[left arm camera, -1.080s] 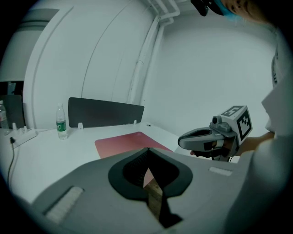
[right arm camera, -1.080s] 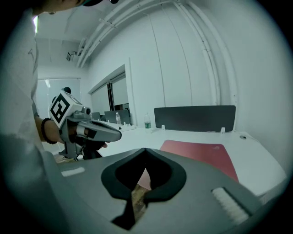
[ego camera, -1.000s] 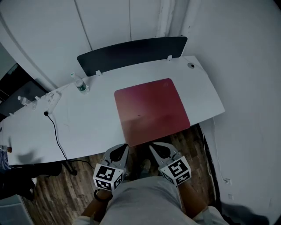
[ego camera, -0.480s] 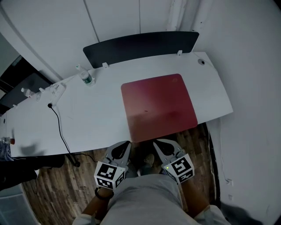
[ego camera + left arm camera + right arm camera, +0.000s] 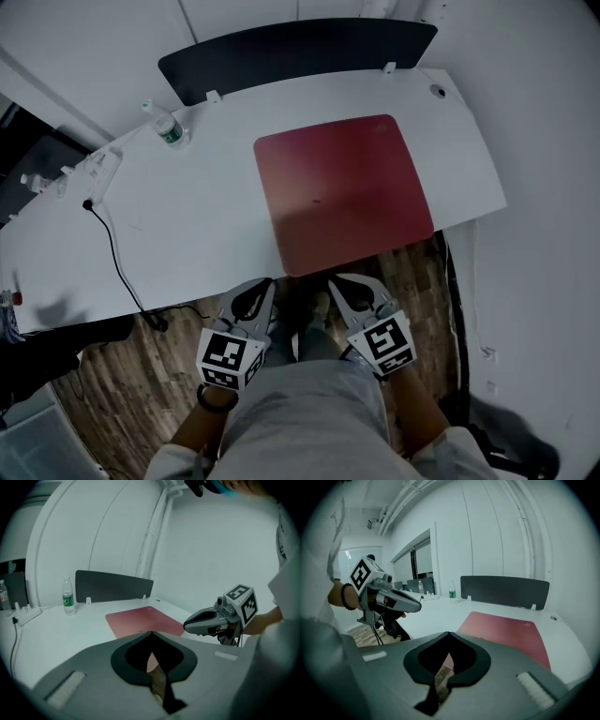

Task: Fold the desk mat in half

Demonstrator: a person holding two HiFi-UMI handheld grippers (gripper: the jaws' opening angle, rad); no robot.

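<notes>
The dark red rectangular desk mat (image 5: 342, 192) lies flat at the middle of the white curved table (image 5: 187, 234). Its near edge runs along the table's front rim, and its slightly longer side seems to run left to right.

Both grippers hang below that rim in the lower centre of the head view, over the wooden floor (image 5: 122, 394) and clear of the mat. The left gripper (image 5: 264, 289) has its jaws closed tip to tip with nothing between them. It points up-frame at the mat's near-left corner and is the nearer of the two to a corner. The right gripper (image 5: 339, 284) is likewise closed and empty. It points at the middle of the near edge, well apart from the near-right corner, so it likely has further to travel sideways.

Whether the near edge overhangs the rim is hard to tell, because a shadow darkens that half. In both gripper views the gripper body hides the near edge.
</notes>
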